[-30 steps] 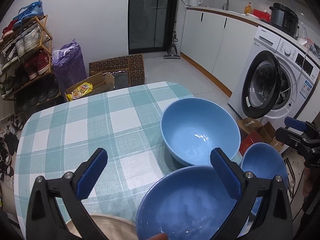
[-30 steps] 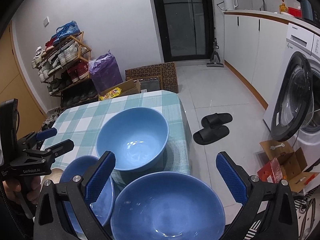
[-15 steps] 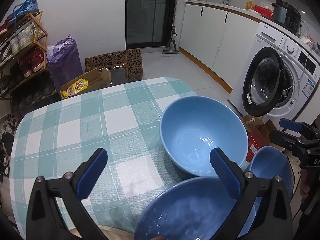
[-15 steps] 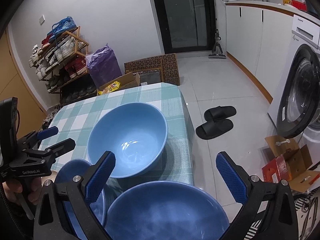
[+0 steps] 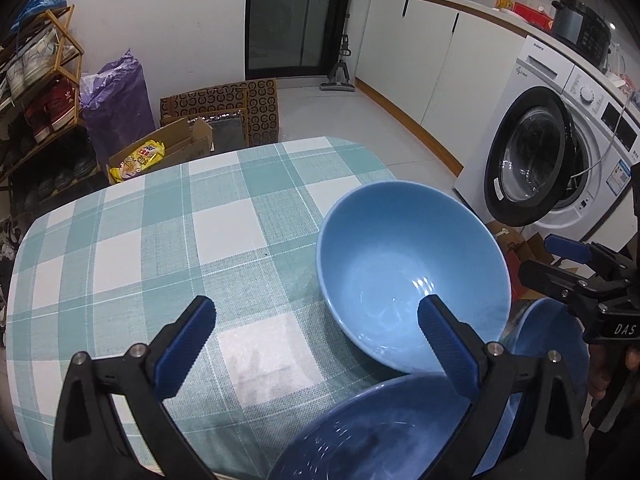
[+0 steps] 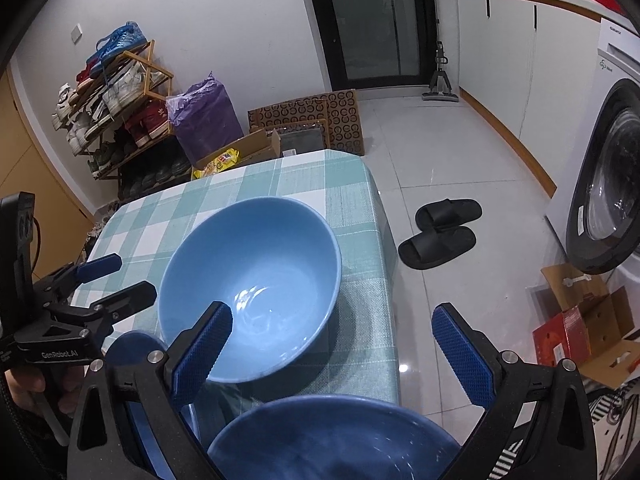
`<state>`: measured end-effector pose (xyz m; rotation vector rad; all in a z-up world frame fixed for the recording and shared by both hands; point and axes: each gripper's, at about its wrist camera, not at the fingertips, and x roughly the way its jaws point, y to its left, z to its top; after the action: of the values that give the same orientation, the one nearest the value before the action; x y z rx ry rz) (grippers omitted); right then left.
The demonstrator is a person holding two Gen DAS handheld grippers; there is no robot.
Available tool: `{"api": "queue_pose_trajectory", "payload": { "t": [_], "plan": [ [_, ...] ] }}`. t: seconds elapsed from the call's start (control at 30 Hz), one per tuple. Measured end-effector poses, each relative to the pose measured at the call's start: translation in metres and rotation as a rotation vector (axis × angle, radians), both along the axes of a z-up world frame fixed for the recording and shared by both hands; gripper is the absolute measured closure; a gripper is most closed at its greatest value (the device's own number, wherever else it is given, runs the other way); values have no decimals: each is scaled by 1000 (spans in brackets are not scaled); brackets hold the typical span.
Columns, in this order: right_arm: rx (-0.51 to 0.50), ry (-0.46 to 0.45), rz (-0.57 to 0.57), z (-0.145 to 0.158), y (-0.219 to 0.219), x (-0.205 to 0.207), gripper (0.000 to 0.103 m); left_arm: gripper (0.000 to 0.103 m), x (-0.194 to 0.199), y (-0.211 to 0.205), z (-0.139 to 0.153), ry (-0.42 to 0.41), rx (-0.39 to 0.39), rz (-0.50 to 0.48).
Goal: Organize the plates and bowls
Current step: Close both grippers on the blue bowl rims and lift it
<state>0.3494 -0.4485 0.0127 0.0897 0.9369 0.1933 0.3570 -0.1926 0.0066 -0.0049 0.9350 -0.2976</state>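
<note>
A large light-blue bowl (image 5: 412, 280) (image 6: 252, 292) stands upright on the checked tablecloth (image 5: 160, 240) (image 6: 360, 200), near its right edge. My left gripper (image 5: 316, 312) is open above a darker blue bowl (image 5: 380, 432) whose rim shows low between the fingers. My right gripper (image 6: 332, 314) is open too, over a second dark blue bowl (image 6: 332, 440). Each view catches the other gripper: the right one (image 5: 576, 264) above its bowl (image 5: 548, 344), the left one (image 6: 104, 280) above its partly hidden bowl (image 6: 136, 348). Neither gripper touches a bowl.
A washing machine (image 5: 560, 152) with its door open stands right of the table. Black slippers (image 6: 440, 232) and cardboard boxes (image 6: 580, 328) lie on the floor. A shoe rack (image 6: 120, 112) and a purple bag (image 5: 116, 108) stand beyond the far table edge.
Both near bowls have sunk lower in their views, and the large bowl now looks bigger and closer to both sets of fingertips. Both grippers stayed open.
</note>
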Motion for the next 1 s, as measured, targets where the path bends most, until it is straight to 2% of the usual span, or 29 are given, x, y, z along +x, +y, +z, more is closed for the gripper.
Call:
{"api": "queue_pose_trajectory", "payload": {
  "t": [0.27, 0.3, 0.33, 0.53, 0.6, 0.63, 0.73, 0.9, 1.0],
  "plan": [
    [-32, 21, 1, -11, 6, 16, 2, 9, 11, -1, -9, 29, 5, 7],
    [-35, 25, 5, -13, 8, 18, 2, 16, 12, -1, -10, 28, 3, 8],
    [-36, 28, 7, -14, 7, 19, 2, 18, 12, -1, -12, 36, 3, 7],
    [-42, 46, 9, -22, 7, 27, 4, 28, 17, -4, -19, 60, 5, -1],
    [-49, 52, 6, -23, 7, 29, 9, 36, 18, -5, -20, 68, 11, -6],
    [-51, 55, 7, -24, 7, 30, 14, 37, 19, -6, -21, 70, 13, -10],
    [-54, 66, 9, -27, 8, 34, 18, 38, 21, -6, -22, 71, 11, -6],
    [-39, 84, 17, -32, 8, 37, 32, 53, 24, -7, -25, 87, 2, -12],
    [-23, 101, 27, -37, 9, 38, 41, 56, 23, -11, -27, 97, 2, -35]
  ]
}}
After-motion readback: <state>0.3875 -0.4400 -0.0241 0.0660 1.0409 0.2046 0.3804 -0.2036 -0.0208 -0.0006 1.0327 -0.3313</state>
